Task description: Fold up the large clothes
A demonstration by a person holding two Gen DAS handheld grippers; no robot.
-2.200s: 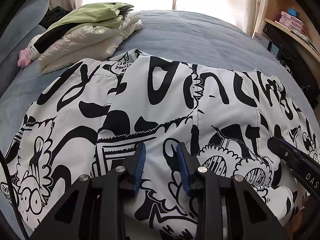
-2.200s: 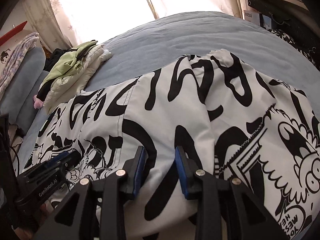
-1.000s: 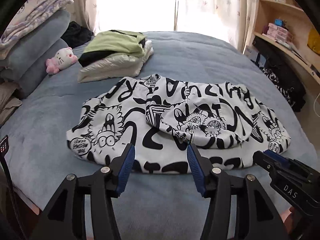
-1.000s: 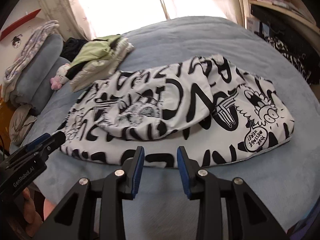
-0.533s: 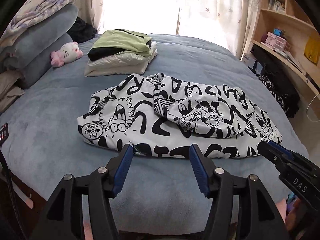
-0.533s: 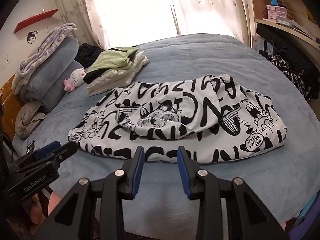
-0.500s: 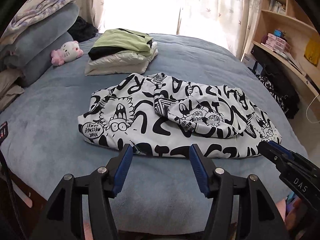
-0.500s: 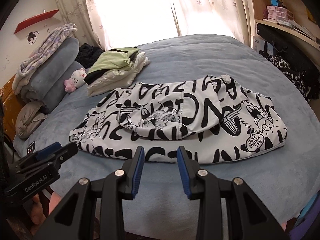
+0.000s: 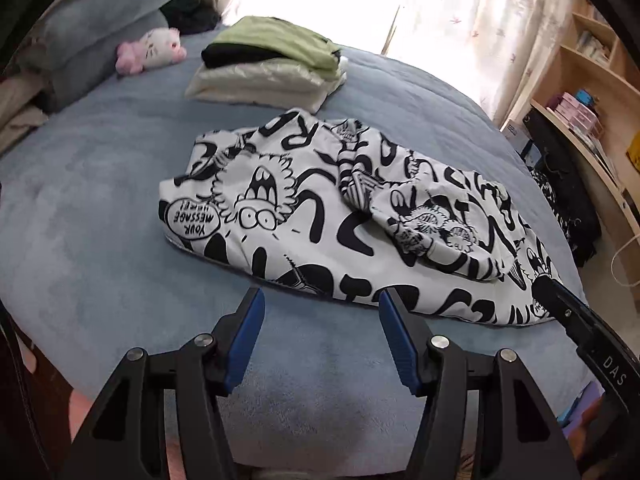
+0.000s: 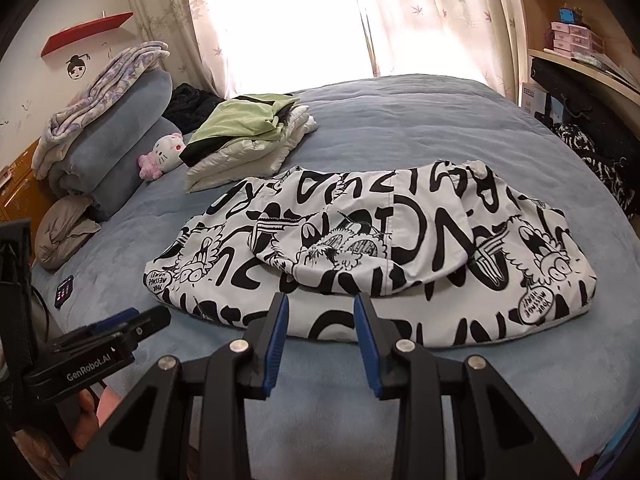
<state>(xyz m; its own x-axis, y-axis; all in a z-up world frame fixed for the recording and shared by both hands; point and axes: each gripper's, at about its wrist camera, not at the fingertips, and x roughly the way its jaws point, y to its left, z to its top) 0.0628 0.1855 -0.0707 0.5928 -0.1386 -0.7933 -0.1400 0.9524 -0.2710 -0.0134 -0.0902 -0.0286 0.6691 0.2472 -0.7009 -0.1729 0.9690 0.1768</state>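
A white garment with black cartoon print (image 9: 320,216) (image 10: 400,248) lies partly folded on the blue bed, one flap turned over its middle. My left gripper (image 9: 320,304) hovers above the bedspread just short of the garment's near edge, jaws open and empty. My right gripper (image 10: 318,304) sits over the garment's near edge, jaws open, nothing between them. In the left wrist view the right gripper (image 9: 540,284) reaches in from the lower right by the garment's right end. In the right wrist view the left gripper (image 10: 156,318) shows at lower left, off the cloth.
A stack of folded clothes (image 9: 272,68) (image 10: 248,136), green on top, sits behind the garment. A pink-and-white plush toy (image 10: 164,154) and rolled blankets (image 10: 108,144) lie at the left. A phone (image 10: 64,290) rests near the bed's left edge. Shelves (image 9: 592,120) line the right wall.
Both grippers let go of the garment and drew back toward the bed's near edge. The left gripper then dropped lower, shifted and rolled; its jaws stand slightly wider than a second ago.
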